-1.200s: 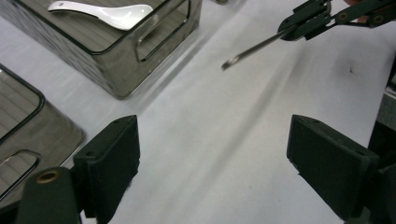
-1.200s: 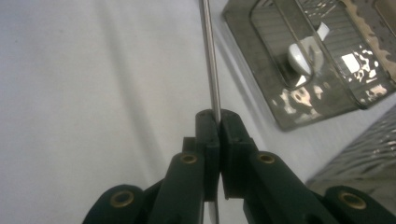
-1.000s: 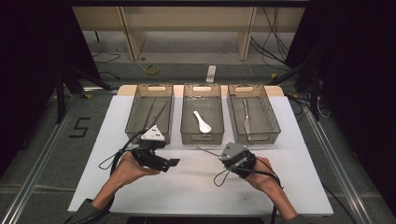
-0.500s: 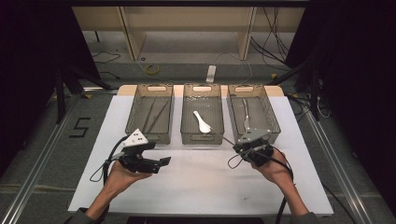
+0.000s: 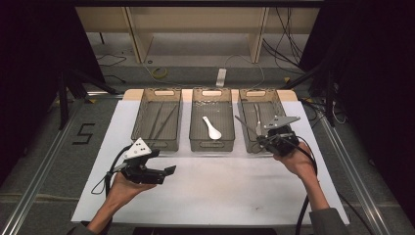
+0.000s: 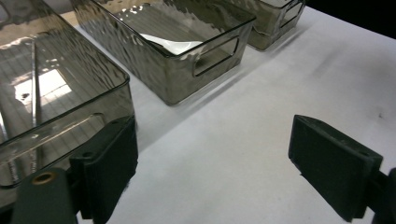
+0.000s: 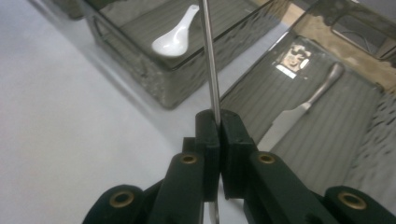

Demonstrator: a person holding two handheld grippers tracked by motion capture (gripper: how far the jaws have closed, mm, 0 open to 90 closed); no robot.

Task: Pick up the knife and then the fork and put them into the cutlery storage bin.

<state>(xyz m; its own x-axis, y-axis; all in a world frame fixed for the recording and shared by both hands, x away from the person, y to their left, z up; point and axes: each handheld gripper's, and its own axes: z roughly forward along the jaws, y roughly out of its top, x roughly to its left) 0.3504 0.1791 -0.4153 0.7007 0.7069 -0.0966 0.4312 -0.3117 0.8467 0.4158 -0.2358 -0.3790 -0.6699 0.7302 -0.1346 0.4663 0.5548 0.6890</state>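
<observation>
Right gripper [image 7: 218,122]: fingers pinch a thin metal rod [image 7: 209,60], rising between them over the right bin [image 5: 259,120]
Left gripper [image 6: 212,163]: fingers spread above the surface [image 5: 220,181]

Three clear smoky trays sit in a row at the far side of the white desk [image 5: 210,191]. Left tray [image 5: 157,118] holds thin dark sticks, lying lengthwise. Middle tray [image 5: 211,117] holds one white spoon [image 5: 211,128], bowl toward the near end. Right tray [image 5: 258,117] holds a metal utensil along its floor.

Right tongs [image 5: 260,138] hang over the near end of the right tray, jaws pinched on a thin metal rod [image 5: 243,122] that slants up and left above the tray. Left tongs [image 5: 165,174] sit low over bare desk, just in front of the left tray, jaws apart, nothing between them.
</observation>
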